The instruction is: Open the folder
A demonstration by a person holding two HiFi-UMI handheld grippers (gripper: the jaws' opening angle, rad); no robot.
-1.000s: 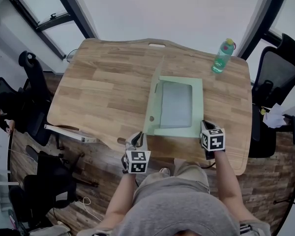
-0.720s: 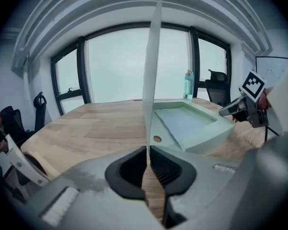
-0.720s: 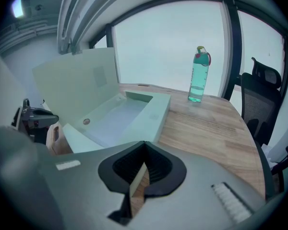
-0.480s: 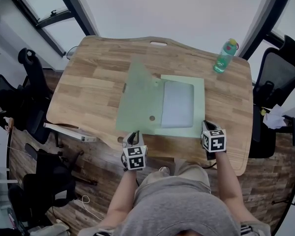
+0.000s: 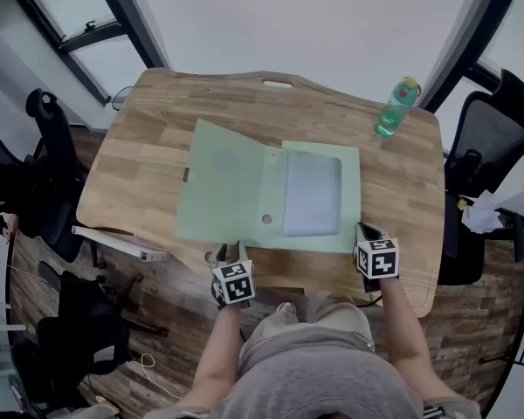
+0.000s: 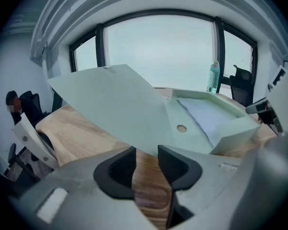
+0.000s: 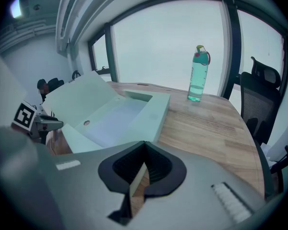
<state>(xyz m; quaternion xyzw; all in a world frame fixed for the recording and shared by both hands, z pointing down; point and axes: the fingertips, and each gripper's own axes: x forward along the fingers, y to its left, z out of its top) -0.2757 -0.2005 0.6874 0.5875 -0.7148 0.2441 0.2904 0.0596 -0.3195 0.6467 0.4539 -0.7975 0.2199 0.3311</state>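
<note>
Folder [image 5: 244, 195] open on table [image 5: 157, 138], our left gripper [image 6: 145, 169] just opening, empty, right gripper [image 7: 144, 166] clamps folder corner, pinch mostly hidden.

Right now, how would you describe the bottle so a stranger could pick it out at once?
Take the wooden table and look to its far right corner, past the open pale green folder. The bottle stands there alone, translucent green, the only upright thing on the tabletop.
</note>
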